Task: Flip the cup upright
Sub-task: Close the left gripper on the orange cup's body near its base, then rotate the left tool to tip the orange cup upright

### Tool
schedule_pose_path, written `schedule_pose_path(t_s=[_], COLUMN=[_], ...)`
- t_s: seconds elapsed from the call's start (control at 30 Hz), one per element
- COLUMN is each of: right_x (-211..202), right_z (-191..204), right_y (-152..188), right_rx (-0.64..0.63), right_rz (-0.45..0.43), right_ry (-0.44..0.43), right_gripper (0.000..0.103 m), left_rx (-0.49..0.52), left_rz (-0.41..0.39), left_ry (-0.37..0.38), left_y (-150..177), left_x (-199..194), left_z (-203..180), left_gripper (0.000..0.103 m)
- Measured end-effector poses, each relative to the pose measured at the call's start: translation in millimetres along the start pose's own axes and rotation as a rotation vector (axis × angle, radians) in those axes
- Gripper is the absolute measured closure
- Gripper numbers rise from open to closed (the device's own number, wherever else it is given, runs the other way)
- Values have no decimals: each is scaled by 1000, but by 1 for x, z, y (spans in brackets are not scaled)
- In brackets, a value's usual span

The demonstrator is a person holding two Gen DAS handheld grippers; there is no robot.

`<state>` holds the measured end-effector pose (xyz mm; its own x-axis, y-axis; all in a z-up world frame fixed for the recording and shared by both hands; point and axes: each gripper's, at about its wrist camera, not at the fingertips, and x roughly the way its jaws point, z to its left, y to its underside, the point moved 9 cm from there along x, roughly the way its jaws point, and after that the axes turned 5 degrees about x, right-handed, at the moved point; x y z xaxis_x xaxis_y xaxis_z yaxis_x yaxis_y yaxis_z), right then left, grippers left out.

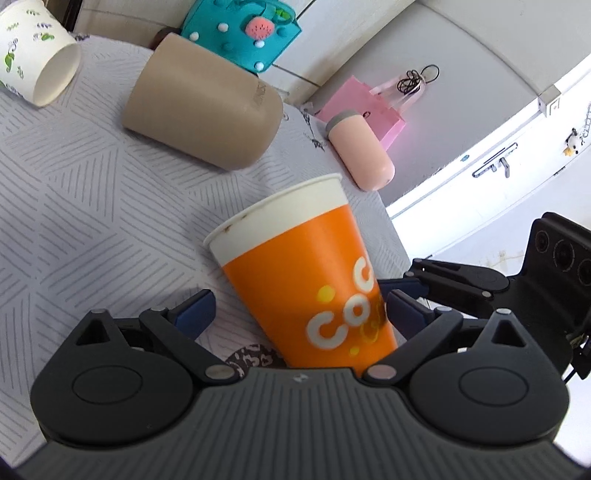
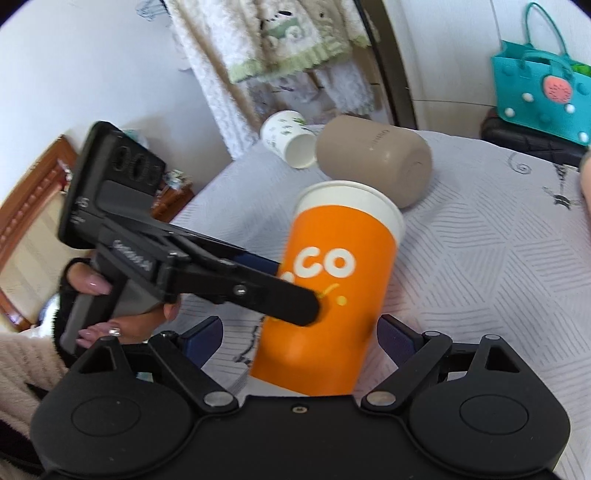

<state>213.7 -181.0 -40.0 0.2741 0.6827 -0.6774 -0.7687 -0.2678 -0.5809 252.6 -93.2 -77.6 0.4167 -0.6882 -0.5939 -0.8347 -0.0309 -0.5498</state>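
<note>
An orange and white paper cup [image 1: 314, 280] stands nearly upright, rim up and a little tilted, on the grey patterned cloth [image 1: 92, 192]. It also shows in the right wrist view [image 2: 332, 288]. My left gripper [image 1: 299, 314] is open, with its blue pads either side of the cup; the right pad [image 1: 404, 312] is close to the cup wall and the left pad is apart from it. My right gripper [image 2: 299, 336] is open around the cup's base, pads not pressing. The left gripper shows from the side [image 2: 236, 273], reaching to the cup.
A beige cup [image 1: 199, 107] and a white leaf-print paper cup [image 1: 33, 55] lie on their sides behind. A pink bottle [image 1: 362, 151] lies at the cloth's edge. A teal bag [image 1: 243, 33], a pink bag [image 1: 365, 107] and a wooden chair [image 2: 33, 221] stand around.
</note>
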Motion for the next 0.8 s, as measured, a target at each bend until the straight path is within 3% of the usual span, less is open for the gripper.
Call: schedule_pose_path(t_s=[0.07,0.23,0.37,0.57,0.8], right_x=[0,-2,-3,-12,-14], right_z=[2,3,1,13,20], right_y=[0,1,3,8,7], right_rx=[-8,-15,-41,-140,-186], right_rz=[-1,-11,-24,-89,-147], right_ry=[-13,-4,48,129,176], right_gripper=[10,12,26,26,27], left_rx=[4,24,56,123,267], left_rz=[-10,-27,-48,-101,-177], left_ry=[7,5,-6,-3,-81], left_y=[-1,-1,-2,-6,-7], left_x=[-1,-4,-7,-22,-38], left_z=[-1,-6,-9,-20,-37], left_gripper=[14,17,21,26,28])
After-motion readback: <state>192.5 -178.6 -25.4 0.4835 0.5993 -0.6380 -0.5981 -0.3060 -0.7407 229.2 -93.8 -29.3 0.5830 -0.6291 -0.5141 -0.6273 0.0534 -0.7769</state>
